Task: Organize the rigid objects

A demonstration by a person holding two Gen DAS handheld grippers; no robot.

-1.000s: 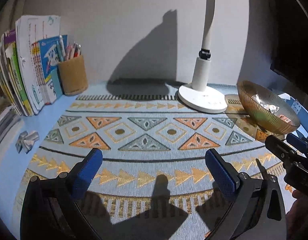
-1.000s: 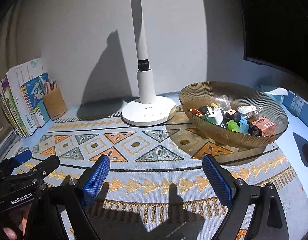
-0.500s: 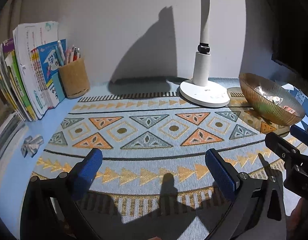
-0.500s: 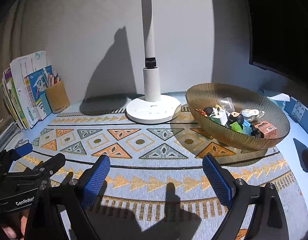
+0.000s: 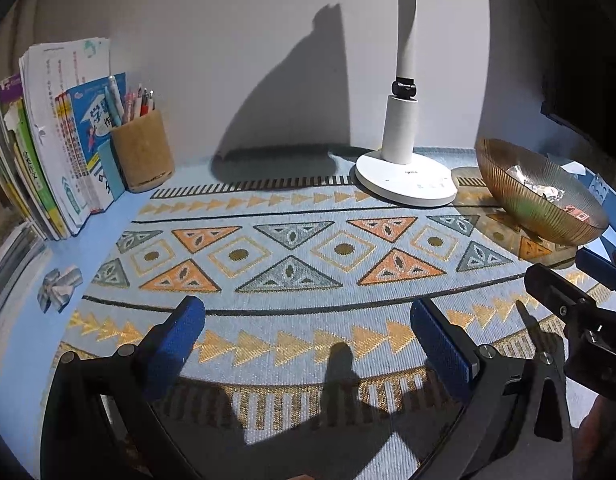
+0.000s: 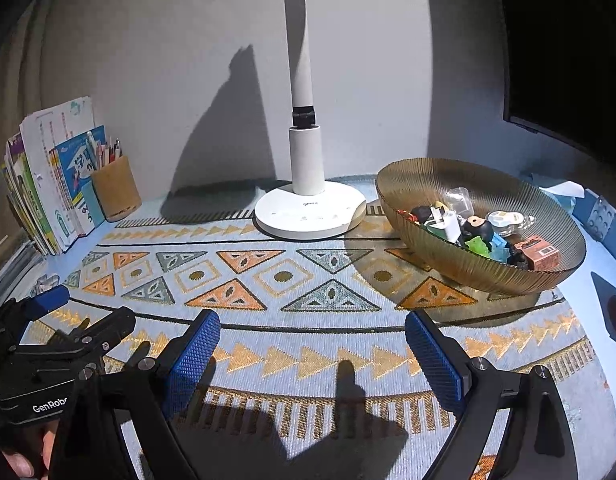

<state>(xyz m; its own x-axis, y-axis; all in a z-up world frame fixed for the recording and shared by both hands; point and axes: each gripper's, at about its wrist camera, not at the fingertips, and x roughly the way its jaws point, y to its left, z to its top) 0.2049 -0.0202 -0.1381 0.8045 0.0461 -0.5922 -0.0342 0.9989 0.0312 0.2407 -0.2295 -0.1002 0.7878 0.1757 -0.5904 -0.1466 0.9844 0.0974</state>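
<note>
Left wrist view: my left gripper (image 5: 308, 344) has its fingers (image 5: 176, 340) spread wide with nothing between them, hanging over the patterned mat (image 5: 292, 240). Mat surface ahead of me is bare. One small grey folded piece (image 5: 59, 288) lies off the mat on the blue table (image 5: 20, 344), near the books (image 5: 48, 140); can't tell what it is. Pen cup (image 5: 142, 152) sits just beside the books, lamp base (image 5: 406, 178) at the back. Amber bowl (image 5: 540, 196) is at far right, contents mostly hidden from here.

Right wrist view: my right gripper (image 6: 312, 354) is also spread wide and holds nothing, over the mat's near edge. The bowl (image 6: 468, 268) shows clearly here: small rigid items (image 6: 480, 232) are heaped inside it, among them a white plug, a dark round figure, green and blue bits and a brown block. None lie loose on the mat.

Judgement: this fits either a finished gather into the bowl or a sort-out from it about to start. Frames don't settle which. Either way, any pick in that heap needs a steep entry past the rim, fingers narrowed to one item, since neighbours touch and will drag along.
</note>
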